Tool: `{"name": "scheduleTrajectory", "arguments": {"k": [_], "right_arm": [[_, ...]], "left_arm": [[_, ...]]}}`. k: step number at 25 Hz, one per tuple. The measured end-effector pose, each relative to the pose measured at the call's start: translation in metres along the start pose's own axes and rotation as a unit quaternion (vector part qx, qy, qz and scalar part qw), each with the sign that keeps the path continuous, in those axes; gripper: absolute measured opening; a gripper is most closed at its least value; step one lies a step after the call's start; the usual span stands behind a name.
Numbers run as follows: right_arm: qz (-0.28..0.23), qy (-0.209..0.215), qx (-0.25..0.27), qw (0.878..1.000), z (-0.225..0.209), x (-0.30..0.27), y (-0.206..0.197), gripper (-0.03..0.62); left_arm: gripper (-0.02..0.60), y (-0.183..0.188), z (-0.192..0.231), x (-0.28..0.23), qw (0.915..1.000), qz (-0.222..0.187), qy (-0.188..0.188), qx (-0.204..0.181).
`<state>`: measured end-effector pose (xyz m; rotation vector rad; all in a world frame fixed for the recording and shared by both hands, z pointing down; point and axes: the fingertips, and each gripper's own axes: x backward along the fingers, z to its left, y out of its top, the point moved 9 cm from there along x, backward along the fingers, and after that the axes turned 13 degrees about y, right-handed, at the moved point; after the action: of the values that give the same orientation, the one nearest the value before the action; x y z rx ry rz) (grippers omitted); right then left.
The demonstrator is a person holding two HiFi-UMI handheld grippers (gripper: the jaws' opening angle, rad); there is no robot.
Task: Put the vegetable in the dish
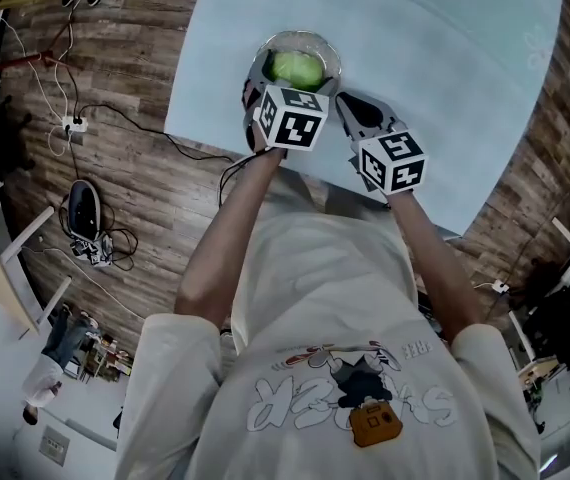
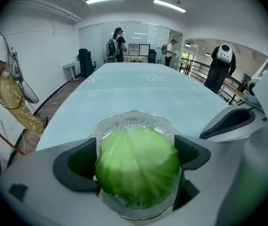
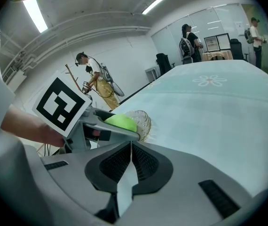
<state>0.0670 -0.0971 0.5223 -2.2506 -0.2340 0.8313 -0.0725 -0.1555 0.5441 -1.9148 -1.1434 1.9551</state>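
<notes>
Cabbage [image 2: 137, 168] over dish [image 2: 134, 119] at near edge of tabletop [image 1: 445, 88], left gripper [image 2: 136, 157] clamping it — release gently, centred; right gripper [image 3: 130, 161] closed, empty.

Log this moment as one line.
left gripper: shut on cabbage | cabbage: inside glass dish rim, not yet released | right gripper: shut, empty

Cabbage [image 2: 137, 166]: one.
Glass dish [image 2: 133, 118]: one.
Table [image 2: 138, 86]: one.
Grippers: two, the left gripper [image 2: 137, 157] and the right gripper [image 3: 130, 147].
Marker cubes [image 1: 291, 118]: two, one on each gripper.
People [image 2: 117, 41]: seemingly four at the far end and sides of the room, though they are small and hard to count.
</notes>
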Motion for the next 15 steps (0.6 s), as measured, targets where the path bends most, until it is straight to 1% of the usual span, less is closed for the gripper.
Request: {"name": "scheduleTrajectory", "arguments": {"k": [2, 4, 7, 13, 15], "right_arm": [[-0.005, -0.002, -0.003, 1.000, -0.002, 0.004, 0.000, 0.031], [-0.009, -0.002, -0.005, 1.000, -0.003, 0.008, 0.002, 0.031], [-0.006, -0.003, -0.001, 1.000, -0.002, 0.009, 0.002, 0.031], [0.022, -0.009, 0.012, 1.000, -0.004, 0.009, -0.005, 0.031], [0.027, -0.011, 0.016, 0.999, -0.004, 0.012, -0.007, 0.031]], "left_arm": [[0.528, 0.005, 0.000, 0.007, 0.9997, -0.020, -0.001, 0.010], [0.528, 0.011, 0.001, 0.012, 0.9994, -0.029, -0.004, 0.018], [0.528, 0.013, 0.005, 0.018, 0.9993, -0.028, -0.010, 0.023], [0.525, 0.008, 0.006, 0.032, 0.9988, -0.029, -0.027, 0.028], [0.515, 0.004, 0.003, 0.039, 0.9987, -0.031, -0.033, 0.024]]}}
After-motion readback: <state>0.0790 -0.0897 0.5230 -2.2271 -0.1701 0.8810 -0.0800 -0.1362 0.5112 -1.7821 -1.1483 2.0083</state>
